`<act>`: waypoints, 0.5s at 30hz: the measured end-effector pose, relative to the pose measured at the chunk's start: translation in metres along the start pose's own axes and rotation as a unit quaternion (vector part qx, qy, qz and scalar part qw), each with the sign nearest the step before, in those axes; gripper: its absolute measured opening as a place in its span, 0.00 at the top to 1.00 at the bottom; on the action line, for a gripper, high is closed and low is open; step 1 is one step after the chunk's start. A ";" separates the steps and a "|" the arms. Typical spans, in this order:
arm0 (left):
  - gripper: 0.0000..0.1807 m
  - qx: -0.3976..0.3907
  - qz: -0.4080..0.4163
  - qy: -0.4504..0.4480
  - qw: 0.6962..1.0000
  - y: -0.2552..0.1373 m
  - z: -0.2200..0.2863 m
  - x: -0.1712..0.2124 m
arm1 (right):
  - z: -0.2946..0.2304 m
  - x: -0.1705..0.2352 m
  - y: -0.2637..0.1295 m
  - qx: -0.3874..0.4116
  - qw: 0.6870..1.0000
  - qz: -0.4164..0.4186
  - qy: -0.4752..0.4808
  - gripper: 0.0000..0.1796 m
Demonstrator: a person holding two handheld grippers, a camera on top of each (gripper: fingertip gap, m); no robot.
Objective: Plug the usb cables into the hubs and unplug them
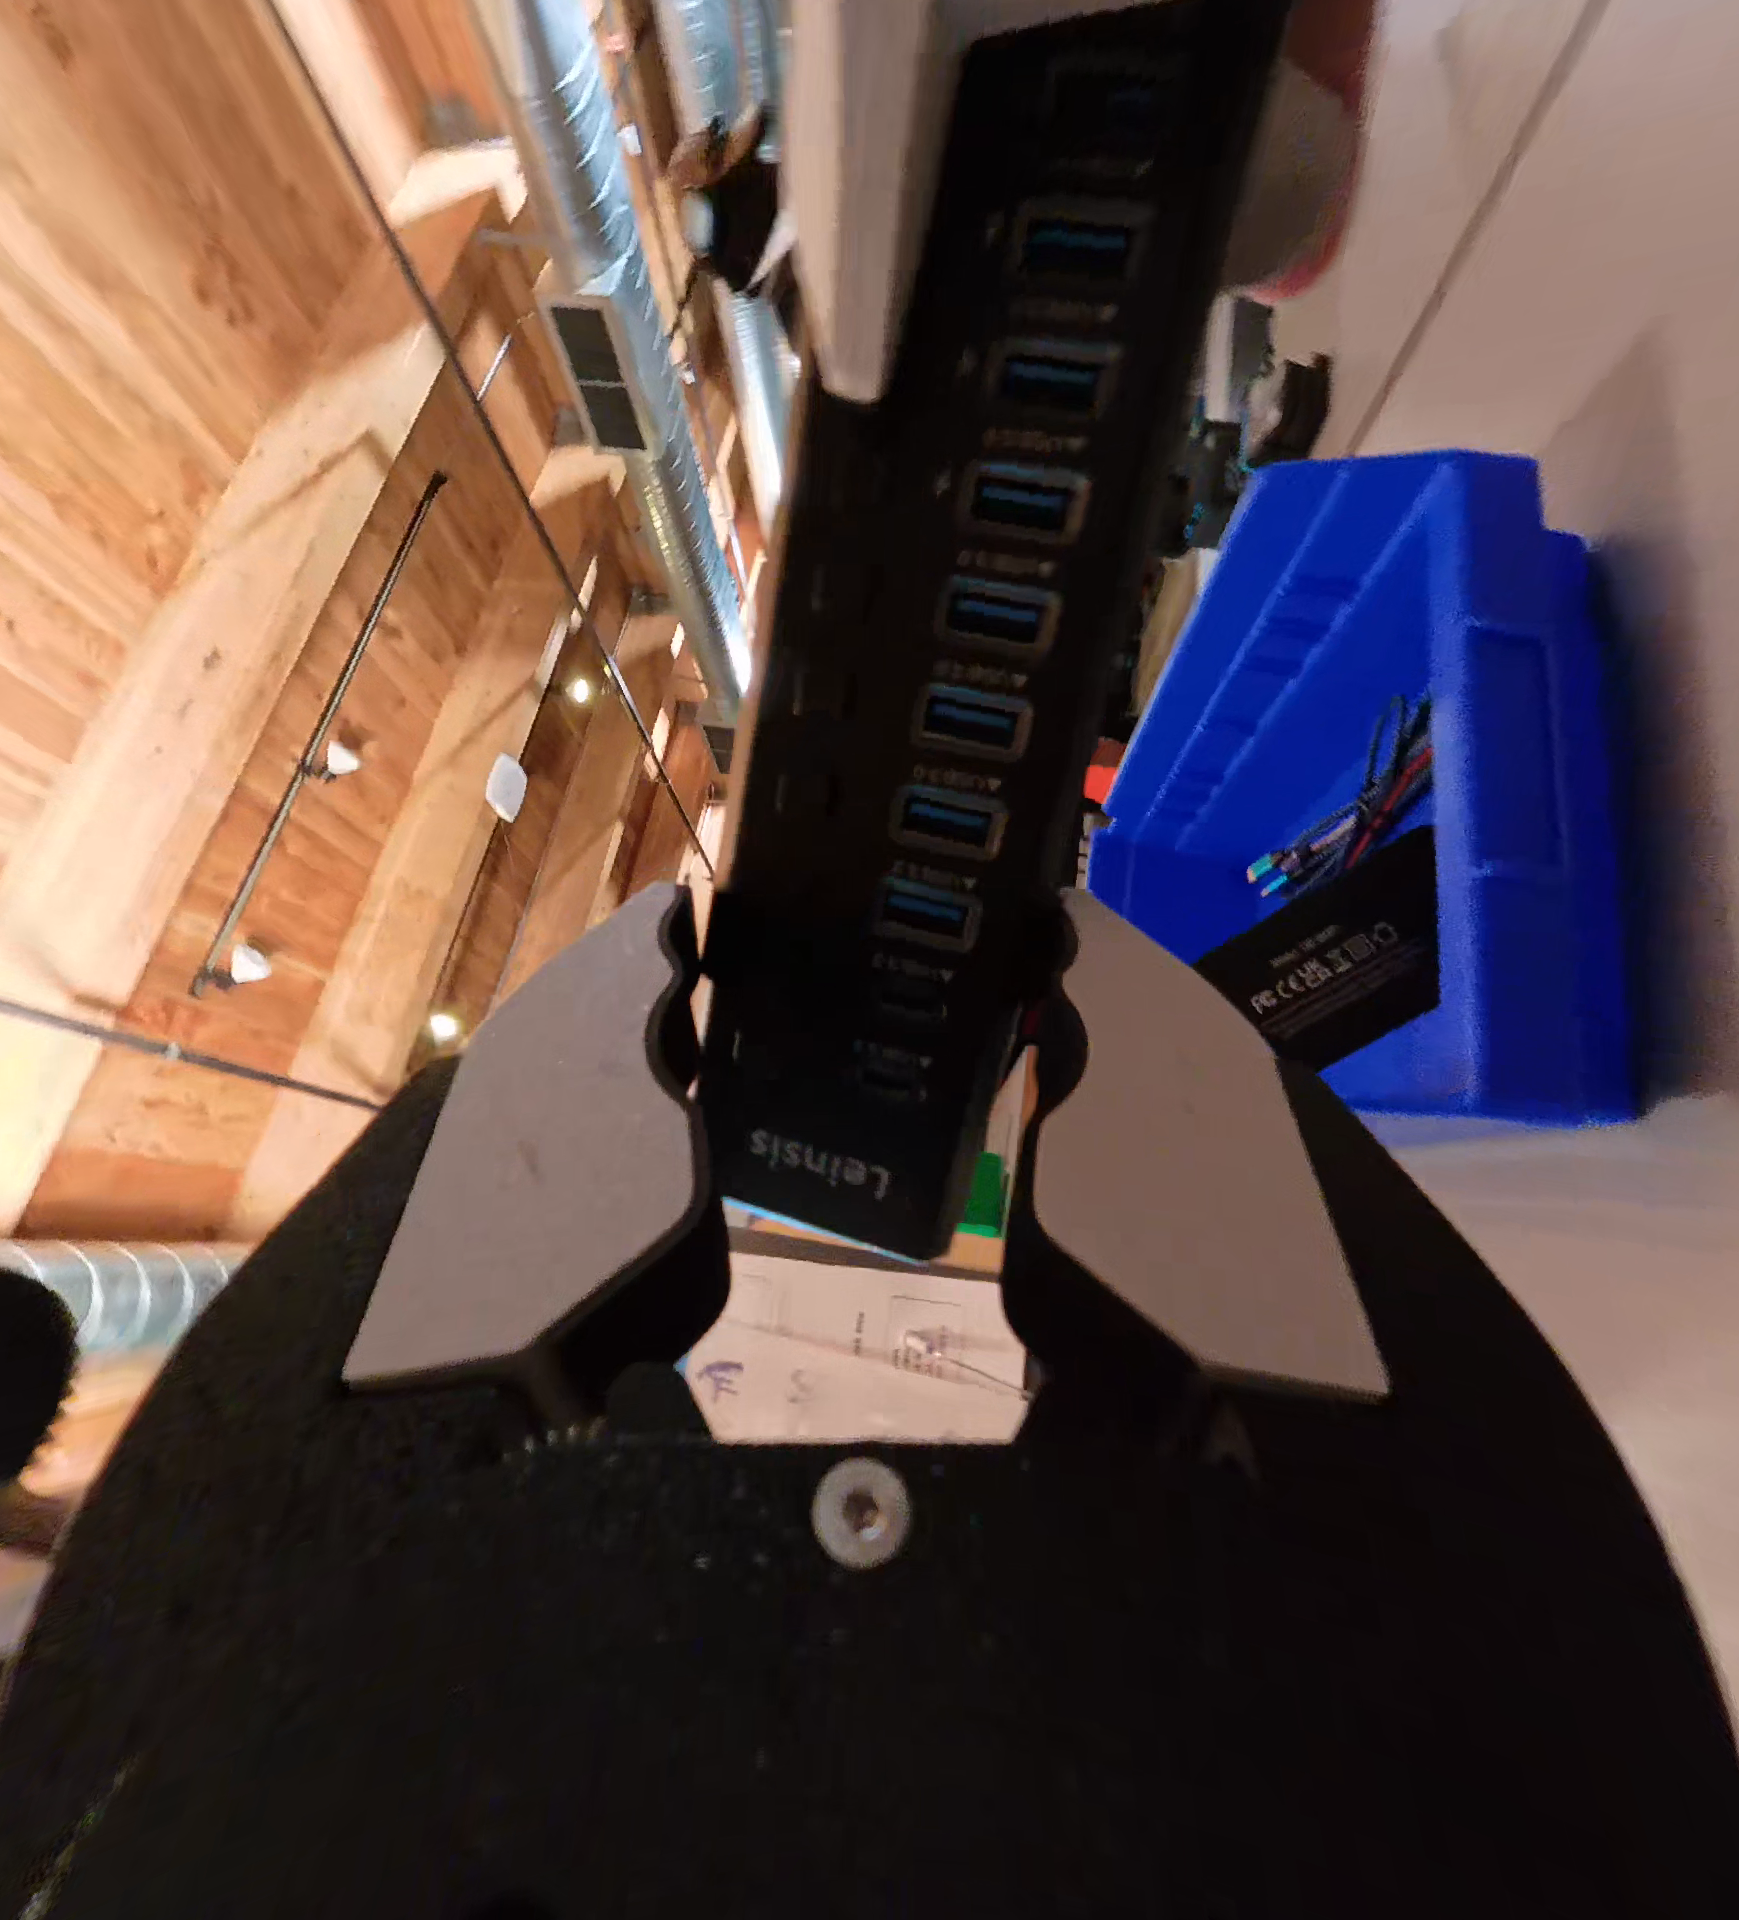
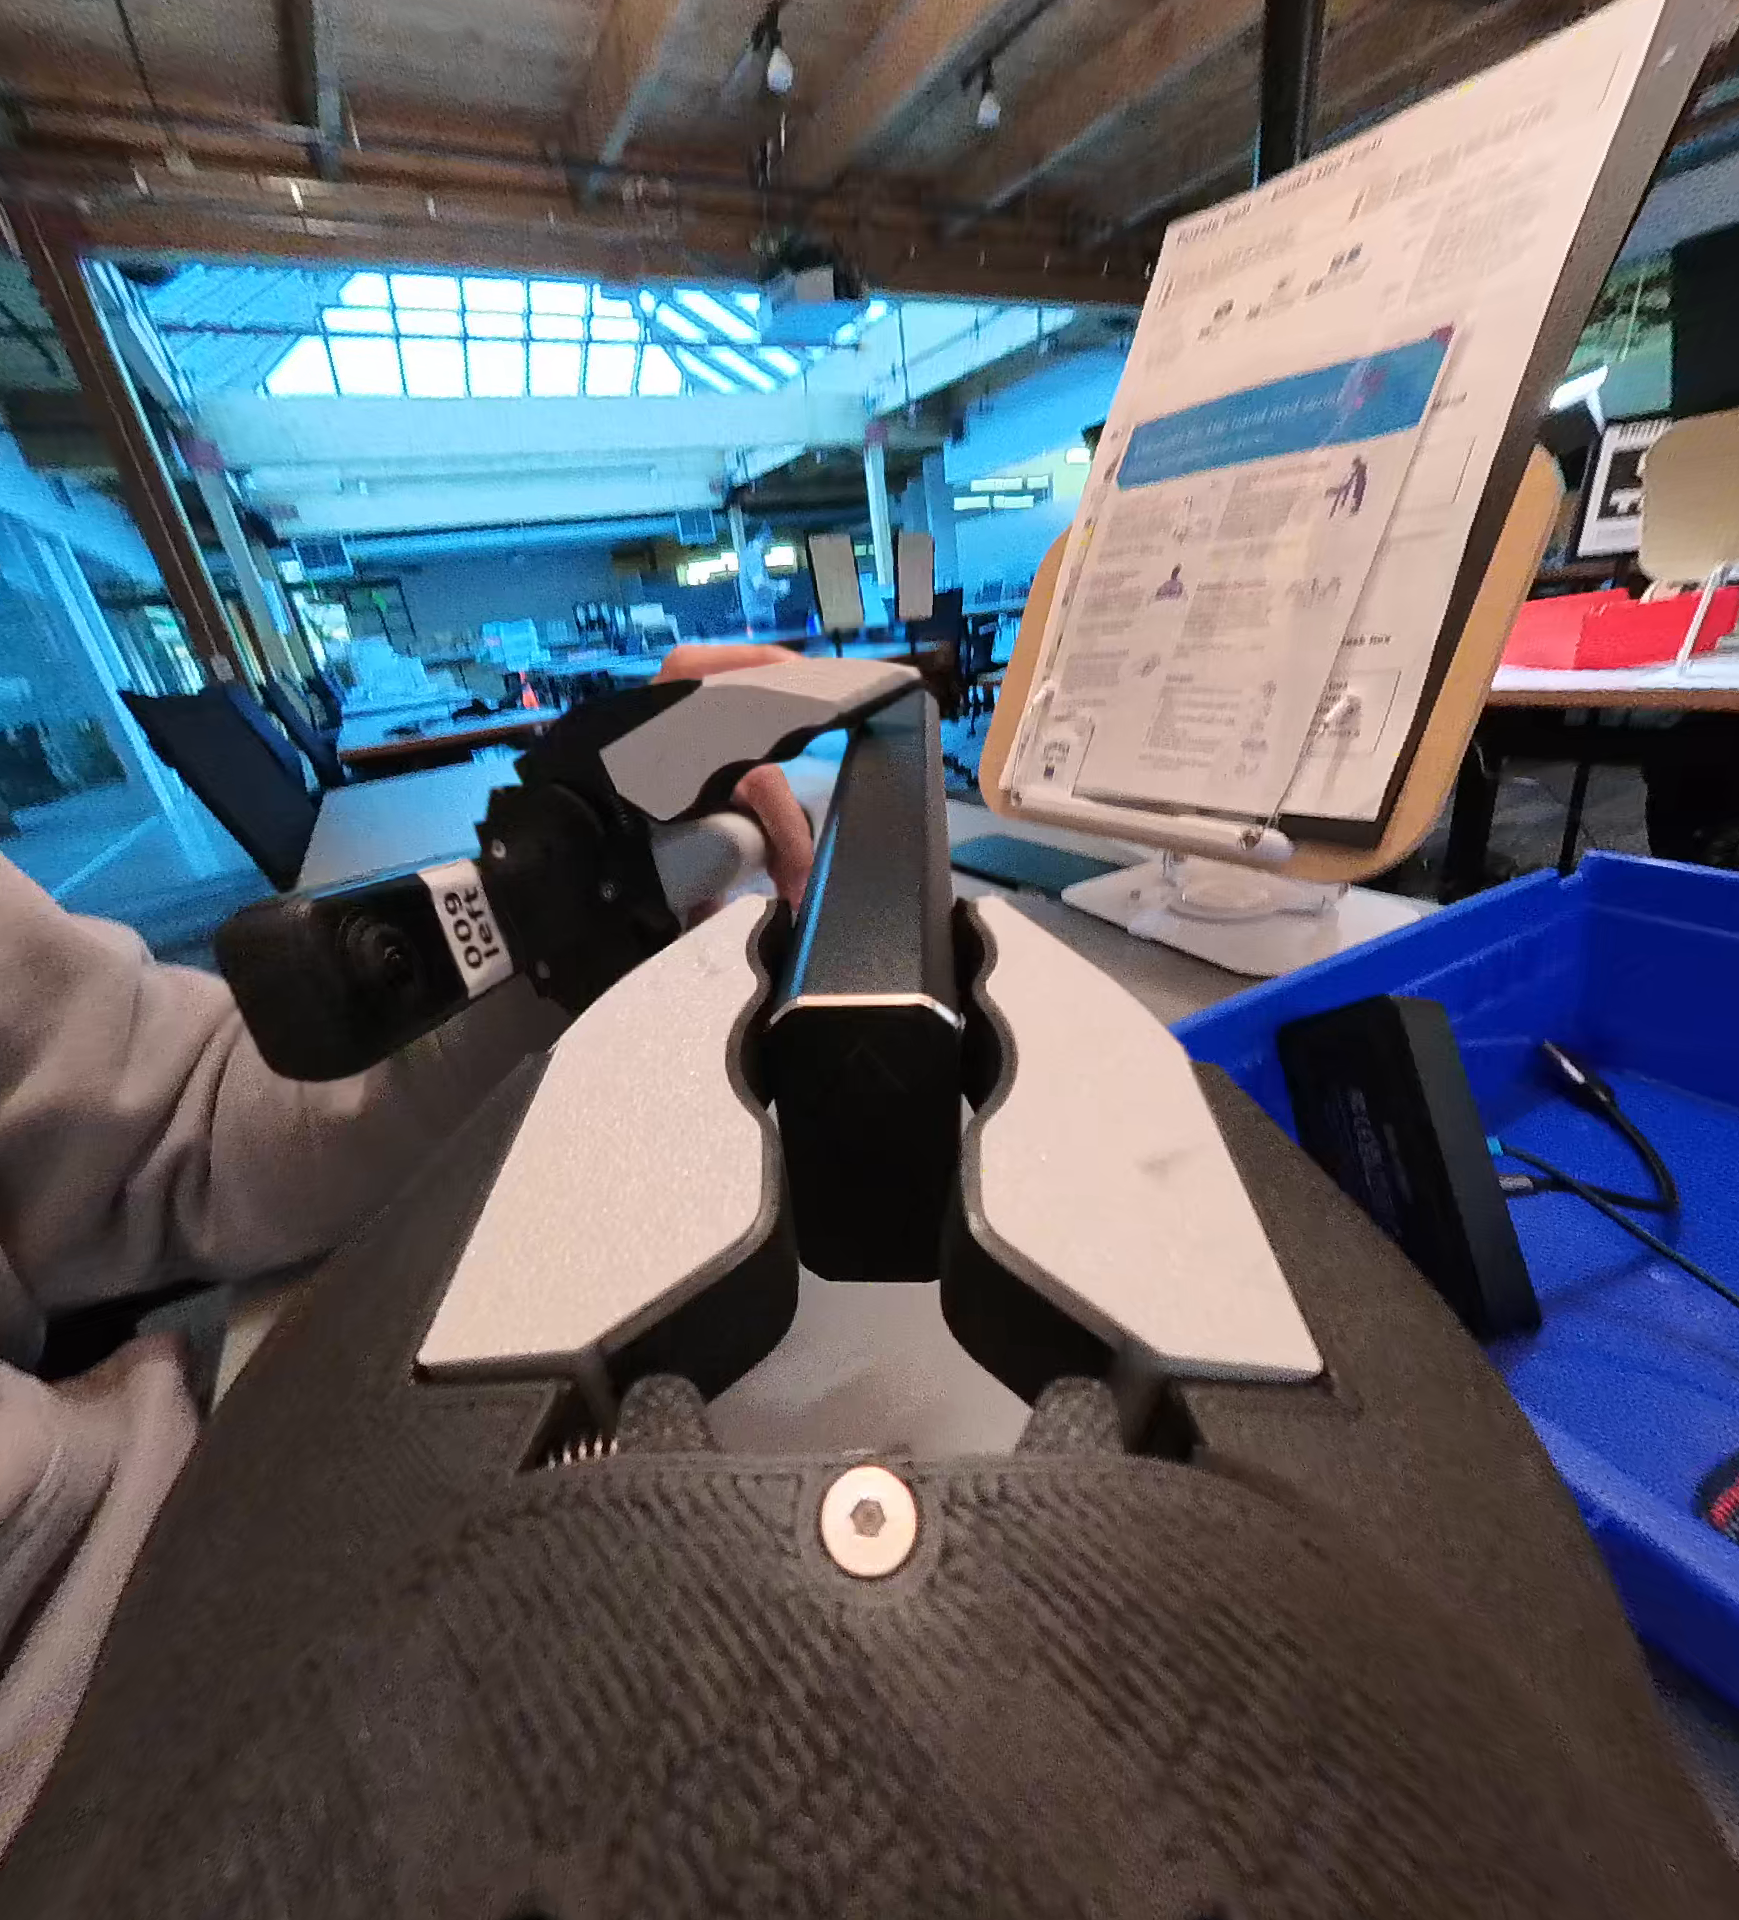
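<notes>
A long black USB hub point(image 1: 906, 665) with a row of several blue ports is held in the air between both grippers. My left gripper point(image 1: 875, 935) is shut on one end of it, next to the last ports. My right gripper point(image 2: 865, 935) is shut on the other end of the hub point(image 2: 865, 1122), whose end cap faces the camera. The left gripper point(image 2: 740, 727) also shows at the hub's far end in the right wrist view. A second black hub point(image 2: 1405, 1153) and several USB cables point(image 2: 1613, 1143) lie in a blue bin. No cable is plugged into the held hub.
The blue bin point(image 2: 1675, 935) stands on the grey table to the right; it also shows in the left wrist view point(image 1: 1416, 727). A document stand with printed pages point(image 2: 1260, 520) stands behind it. A person's sleeve point(image 2: 65, 1143) is at the left.
</notes>
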State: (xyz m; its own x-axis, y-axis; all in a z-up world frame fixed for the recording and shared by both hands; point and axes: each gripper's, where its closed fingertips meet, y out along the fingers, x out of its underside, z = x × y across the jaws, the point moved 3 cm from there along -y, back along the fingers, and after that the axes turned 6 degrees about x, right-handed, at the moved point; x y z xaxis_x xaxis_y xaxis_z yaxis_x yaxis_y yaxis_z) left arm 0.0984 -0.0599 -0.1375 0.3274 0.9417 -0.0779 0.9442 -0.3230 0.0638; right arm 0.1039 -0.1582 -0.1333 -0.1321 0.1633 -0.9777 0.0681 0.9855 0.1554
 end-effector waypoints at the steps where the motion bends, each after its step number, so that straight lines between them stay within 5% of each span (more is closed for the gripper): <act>1: 0.64 -0.017 0.003 -0.030 0.999 -0.002 -0.006 0.003 | -0.001 -0.003 0.001 -0.001 1.000 0.018 0.004 0.82; 5: 0.56 -0.070 0.015 -0.246 0.967 -0.003 -0.028 0.016 | 0.004 -0.025 -0.009 0.037 0.996 0.082 0.009 0.82; 7: 0.53 -0.049 0.056 -0.443 0.893 0.000 -0.029 0.021 | 0.007 -0.035 -0.018 0.060 0.993 0.105 -0.001 0.82; 9: 0.49 0.028 0.130 -0.658 0.741 0.007 -0.023 0.015 | 0.009 -0.046 -0.027 0.088 0.986 0.138 -0.016 0.82; 12: 0.46 0.178 0.246 -0.847 0.436 0.014 -0.015 -0.011 | 0.006 -0.047 -0.027 0.116 0.981 0.138 -0.077 0.82; 14: 0.40 0.234 0.284 -0.882 0.293 0.015 -0.014 -0.021 | -0.002 -0.041 -0.018 0.126 0.976 0.116 -0.134 0.82; 15: 0.40 0.239 0.283 -0.895 0.250 0.016 -0.012 -0.021 | -0.006 -0.037 -0.013 0.128 0.972 0.107 -0.164 0.82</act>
State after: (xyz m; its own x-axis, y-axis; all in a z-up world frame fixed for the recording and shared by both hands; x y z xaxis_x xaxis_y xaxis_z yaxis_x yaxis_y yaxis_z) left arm 0.1063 -0.0838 -0.1232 -0.4989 -0.6787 -0.5389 0.4851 -0.7340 0.4754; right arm 0.1016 -0.1768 -0.0986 0.2323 0.2994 -0.9254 0.3081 0.8798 0.3619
